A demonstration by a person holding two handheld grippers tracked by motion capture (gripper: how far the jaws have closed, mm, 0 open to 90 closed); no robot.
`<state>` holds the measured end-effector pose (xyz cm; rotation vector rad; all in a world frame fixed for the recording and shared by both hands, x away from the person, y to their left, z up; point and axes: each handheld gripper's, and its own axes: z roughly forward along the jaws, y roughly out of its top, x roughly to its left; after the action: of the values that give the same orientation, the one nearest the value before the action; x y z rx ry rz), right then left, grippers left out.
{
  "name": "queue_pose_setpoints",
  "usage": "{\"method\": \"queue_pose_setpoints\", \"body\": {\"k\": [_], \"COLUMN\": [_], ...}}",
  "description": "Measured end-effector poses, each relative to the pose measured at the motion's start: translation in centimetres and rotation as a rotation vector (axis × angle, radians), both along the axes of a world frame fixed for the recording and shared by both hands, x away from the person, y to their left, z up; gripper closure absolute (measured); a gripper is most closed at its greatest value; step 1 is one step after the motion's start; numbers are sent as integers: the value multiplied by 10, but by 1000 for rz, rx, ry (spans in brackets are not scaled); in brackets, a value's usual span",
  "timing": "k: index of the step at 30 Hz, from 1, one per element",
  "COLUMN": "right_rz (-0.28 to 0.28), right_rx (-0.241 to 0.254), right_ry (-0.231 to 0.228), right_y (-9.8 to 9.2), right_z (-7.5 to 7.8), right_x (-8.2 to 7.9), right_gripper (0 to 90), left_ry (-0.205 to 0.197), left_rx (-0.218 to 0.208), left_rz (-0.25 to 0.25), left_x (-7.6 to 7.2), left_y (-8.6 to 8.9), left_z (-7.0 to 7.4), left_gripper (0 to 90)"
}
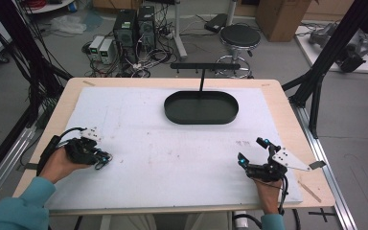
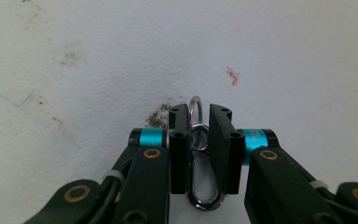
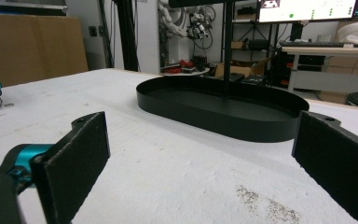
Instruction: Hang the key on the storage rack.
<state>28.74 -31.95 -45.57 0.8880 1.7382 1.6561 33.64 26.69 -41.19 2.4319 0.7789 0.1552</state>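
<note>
Early stage, as far as I can judge. The left gripper [image 2: 199, 140] sits at the near-left of the white mat [image 1: 172, 143], tipped down onto it, and it's got a small shiny metal clip [image 2: 200, 158] between its pads — looks like a carabiner or key-ring sort of thing, w/ a thin loop poking out past the jaw tips and a rounded end showing at the back. Jaws are nearly together, pads pressed on both sides of the clip, so that reads as a proper grip. The clip is low at the mat; whether it's lifted clear yet I can't tell.

So: pick seems done or just about. Left to do, prob. carrying it somewhere — the black oval tray [image 1: 201, 108] w/ the T-shaped stand [image 1: 202, 72] at the far middle of the table is the likely target, and nothing lies in it or hangs from the bar yet.

The right gripper [image 1: 253, 152] rests at the near-right of the mat, well apart from the clip. Jaws spread wide, nothing between them, pointing roughly toward the tray.
</note>
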Motion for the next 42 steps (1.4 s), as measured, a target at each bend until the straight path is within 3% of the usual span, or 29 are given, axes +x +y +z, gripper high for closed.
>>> {"method": "queue_pose_setpoints", "body": {"k": [7,18,25,32,38,40,42], "right_rz": [2,1,1,25,71,99,122], "right_rx": [0,1,0,4,-51,-50,-44], "right_ry": [-3,0,-11,6,37,46,57], "right_y": [0,0,0,-1,5,6,8], "right_z": [0,0,0,1,4,6,9], "right_x": [0,0,0,1,7,9,11], "right_gripper": [35,35,35,35,35,35,35], "left_ry": [9,22,1,-61,-108,-136,-173], "left_rx": [5,-10,-31,-141,-257,-296,-309], "left_rz": [-4,22,2,12,3,-7,-15], "left_x": [0,-1,-3,-5,-4,-3,-1], "left_y": [-1,-1,-1,1,-5,-10,-17], "left_z": [0,0,1,12,24,29,35], "left_gripper": [869,883,884,884,885,885,884]}}
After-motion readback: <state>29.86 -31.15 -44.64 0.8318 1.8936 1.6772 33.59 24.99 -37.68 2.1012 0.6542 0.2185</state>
